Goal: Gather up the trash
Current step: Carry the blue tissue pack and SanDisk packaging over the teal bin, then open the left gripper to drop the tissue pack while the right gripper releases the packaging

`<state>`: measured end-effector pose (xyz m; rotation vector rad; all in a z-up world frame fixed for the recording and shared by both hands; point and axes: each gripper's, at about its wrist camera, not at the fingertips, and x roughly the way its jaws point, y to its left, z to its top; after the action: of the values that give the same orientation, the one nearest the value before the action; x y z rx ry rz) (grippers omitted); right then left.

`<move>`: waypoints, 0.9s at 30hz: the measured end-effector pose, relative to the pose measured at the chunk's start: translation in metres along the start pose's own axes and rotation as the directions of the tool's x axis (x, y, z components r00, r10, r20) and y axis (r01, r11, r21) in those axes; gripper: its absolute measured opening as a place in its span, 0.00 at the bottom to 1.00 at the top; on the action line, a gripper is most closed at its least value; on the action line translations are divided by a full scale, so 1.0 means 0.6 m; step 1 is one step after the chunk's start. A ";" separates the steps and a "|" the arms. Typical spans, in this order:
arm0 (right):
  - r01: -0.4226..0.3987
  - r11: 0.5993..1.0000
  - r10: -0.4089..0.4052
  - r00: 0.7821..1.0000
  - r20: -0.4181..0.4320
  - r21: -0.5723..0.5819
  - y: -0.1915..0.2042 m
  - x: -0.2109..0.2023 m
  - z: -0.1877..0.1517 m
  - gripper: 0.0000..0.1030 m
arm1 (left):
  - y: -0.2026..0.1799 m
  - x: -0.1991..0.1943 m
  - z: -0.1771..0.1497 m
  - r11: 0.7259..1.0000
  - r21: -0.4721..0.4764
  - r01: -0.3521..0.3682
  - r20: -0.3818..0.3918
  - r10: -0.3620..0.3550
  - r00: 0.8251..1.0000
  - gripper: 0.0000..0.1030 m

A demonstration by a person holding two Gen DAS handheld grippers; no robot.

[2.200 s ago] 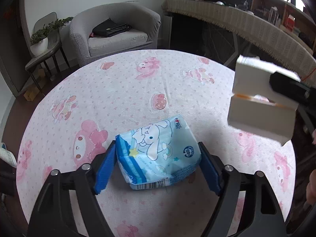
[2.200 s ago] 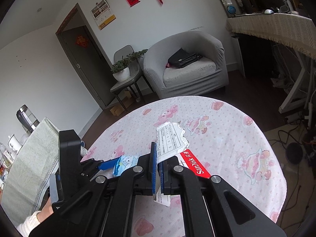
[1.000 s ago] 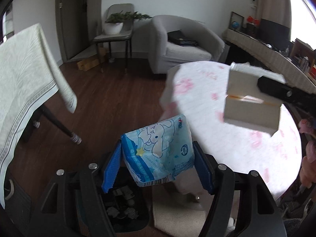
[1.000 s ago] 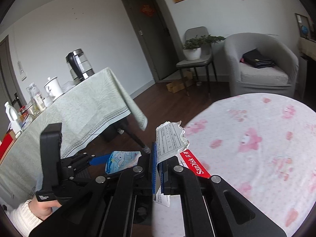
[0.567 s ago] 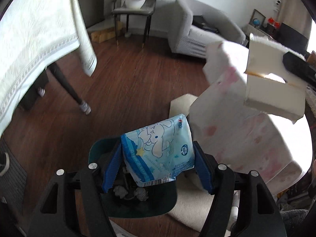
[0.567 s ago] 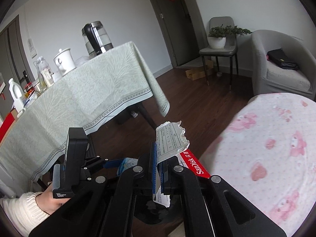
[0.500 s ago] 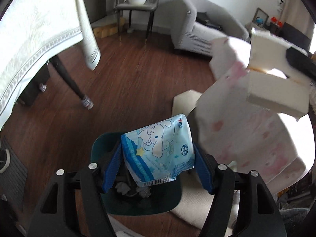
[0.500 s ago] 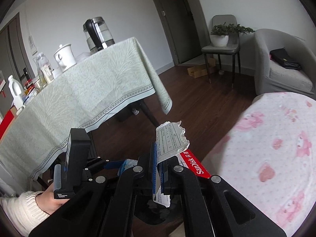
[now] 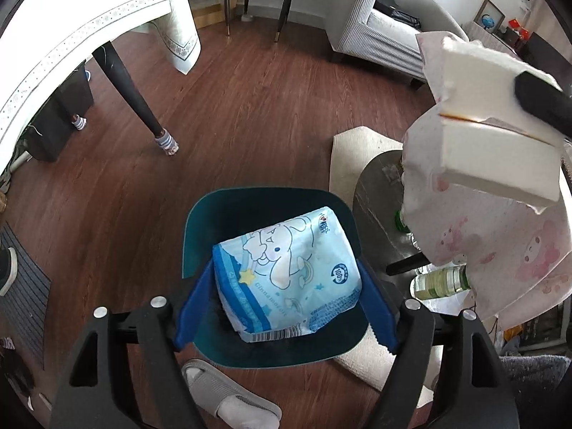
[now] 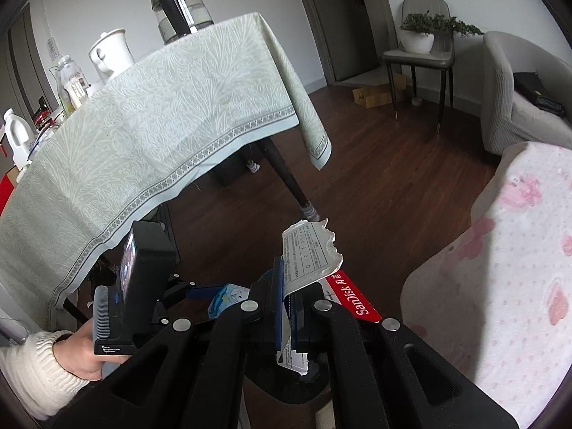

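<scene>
My left gripper (image 9: 286,300) is shut on a light blue cartoon tissue pack (image 9: 286,271) and holds it directly above a dark teal trash bin (image 9: 200,225) on the wood floor. My right gripper (image 10: 284,300) is shut on a torn white and red SanDisk card package (image 10: 311,254). That package shows from behind in the left wrist view (image 9: 497,107), up at the right. In the right wrist view the left gripper (image 10: 200,291) and the pack (image 10: 227,295) sit low at the left, over the bin (image 10: 286,382).
A round table with a pink cartoon cloth (image 9: 500,250) is at the right, with bottles (image 9: 439,282) under it. A table with a pale green cloth (image 10: 143,125) stands at the left, its leg (image 9: 132,93) near the bin. A grey slipper (image 9: 228,393) and a beige mat (image 9: 357,153) lie beside the bin.
Both grippers swung from above the pink table to the floor side. The left gripper with the tissue pack came closer over the bin. Both stay shut on their items.
</scene>
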<state>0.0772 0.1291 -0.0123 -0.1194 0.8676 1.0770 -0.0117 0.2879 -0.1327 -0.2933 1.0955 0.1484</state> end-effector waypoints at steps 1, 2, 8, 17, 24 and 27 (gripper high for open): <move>0.003 1.000 -0.003 1.000 -0.008 0.000 0.000 0.005 -0.002 0.03 | 0.002 0.000 -0.001 1.000 0.001 -0.001 -0.001 0.001 1.000 0.77; 0.005 1.000 -0.005 1.000 -0.018 0.002 0.000 0.011 -0.003 0.03 | 0.006 0.000 -0.001 1.000 -0.002 -0.002 -0.001 0.002 1.000 0.78; 0.006 1.000 -0.005 0.999 -0.050 0.005 0.005 0.040 -0.006 0.03 | 0.020 -0.001 -0.004 1.000 -0.025 0.005 -0.007 -0.006 1.000 0.83; 0.017 1.000 -0.017 0.993 -0.114 -0.002 0.014 0.083 -0.017 0.03 | 0.028 -0.020 -0.005 1.000 -0.015 0.002 0.020 -0.002 1.000 0.70; 0.032 0.999 -0.032 0.983 -0.179 -0.004 0.013 0.123 -0.041 0.03 | 0.040 -0.053 0.005 0.999 -0.031 -0.003 0.085 0.006 0.996 0.53; 0.037 0.999 -0.037 0.979 -0.202 -0.006 0.012 0.136 -0.051 0.03 | 0.036 -0.076 0.011 0.999 -0.032 0.004 0.140 0.001 0.990 0.44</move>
<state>0.0695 0.1767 -0.0853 -0.2493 1.0433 1.0429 -0.0325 0.3117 -0.0929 -0.3076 0.9548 0.1826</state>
